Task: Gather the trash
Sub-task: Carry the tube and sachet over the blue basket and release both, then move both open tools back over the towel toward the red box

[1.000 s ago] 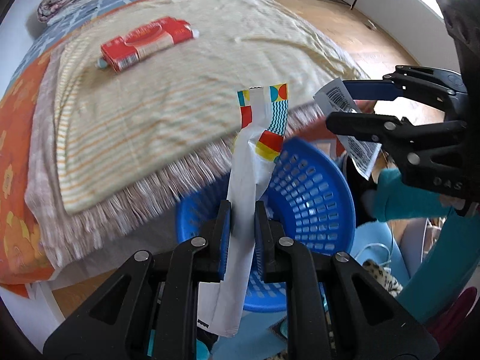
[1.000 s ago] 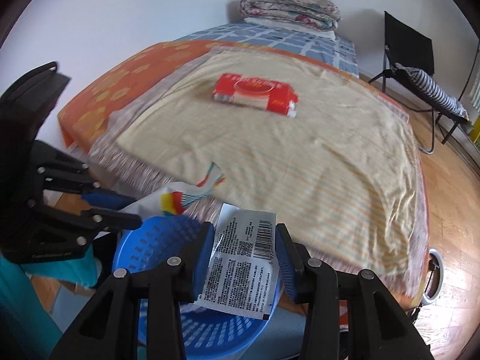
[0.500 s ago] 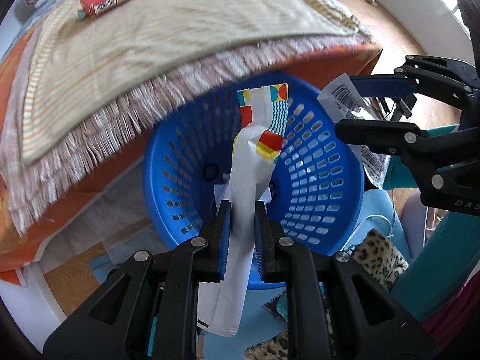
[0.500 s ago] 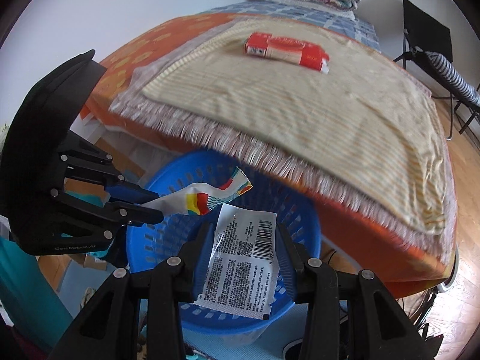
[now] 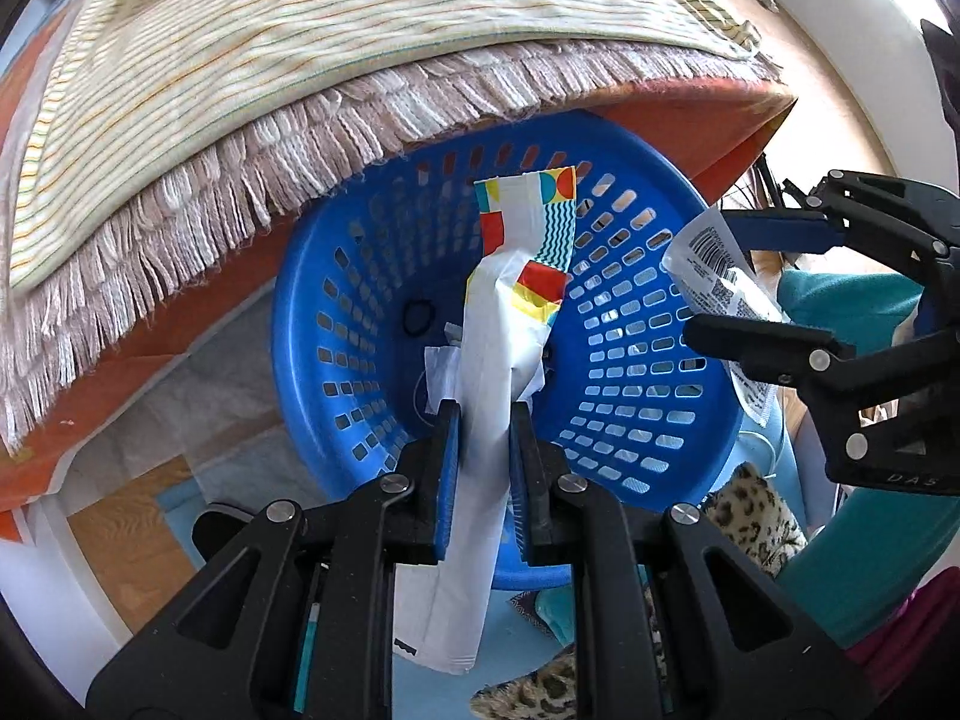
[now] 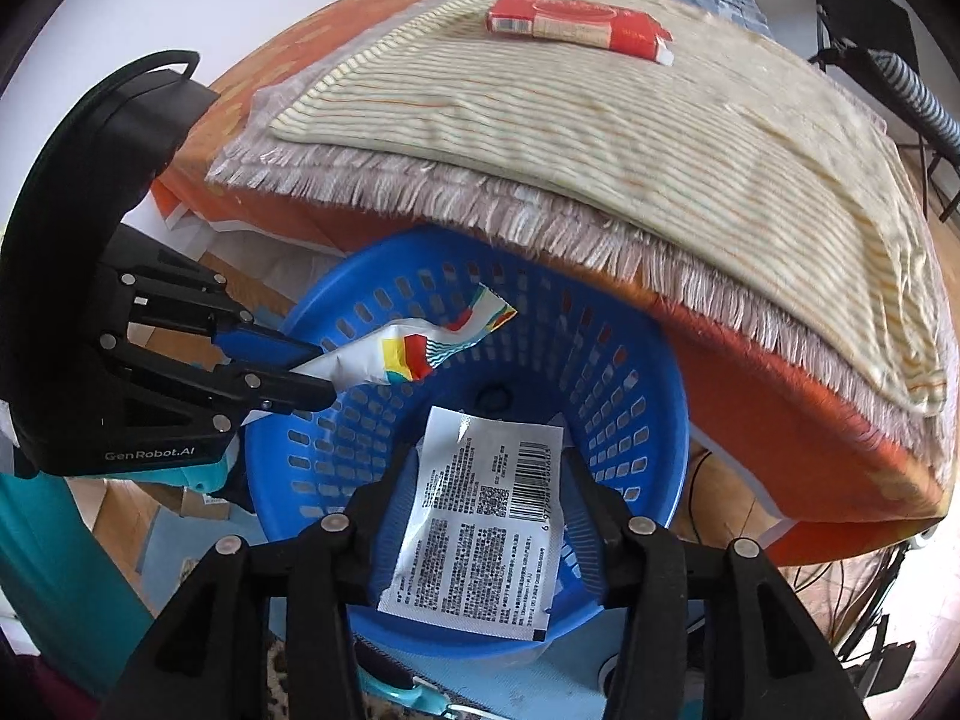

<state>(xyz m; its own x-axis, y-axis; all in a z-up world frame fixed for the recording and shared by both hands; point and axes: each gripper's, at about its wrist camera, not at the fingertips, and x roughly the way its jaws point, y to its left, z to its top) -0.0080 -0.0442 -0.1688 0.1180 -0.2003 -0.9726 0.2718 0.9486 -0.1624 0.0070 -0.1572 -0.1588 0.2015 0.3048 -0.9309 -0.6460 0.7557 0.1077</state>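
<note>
Left wrist view: your left claw (image 5: 485,420) is clamped tight on a long white crumpled plastic wrapper with a colourful geometric-print end (image 5: 510,324). The wrapper sticks out past the fingertips over the round blue perforated plastic basket (image 5: 630,360). A few white paper scraps (image 5: 441,363) lie at the basket bottom. The wrapper looks light, floppy and a bit slick, so a pinch mid-length like this one should hold; it will probably flutter rather than drop straight. No readable text on it here. Your right claw (image 5: 735,285) is at the right, over the basket rim, with a white printed sachet (image 5: 714,276) between its fingers.

Right wrist view: your right claw (image 6: 489,480) is opening, jaws roughly half spread. The flat white sachet with barcode and QR code (image 6: 480,528) sits between them, over the basket (image 6: 636,396); pads look off it, cannot tell if it is falling. Thin, light and stiff-ish film; edges are the best hold. Small print too fine to read. The left claw body (image 6: 150,414) reads "GenRobot.AI". A red and cream packet (image 6: 576,27) lies on the striped fringed blanket (image 6: 660,138) on the bed, well apart from the basket; lettering unreadable.
</note>
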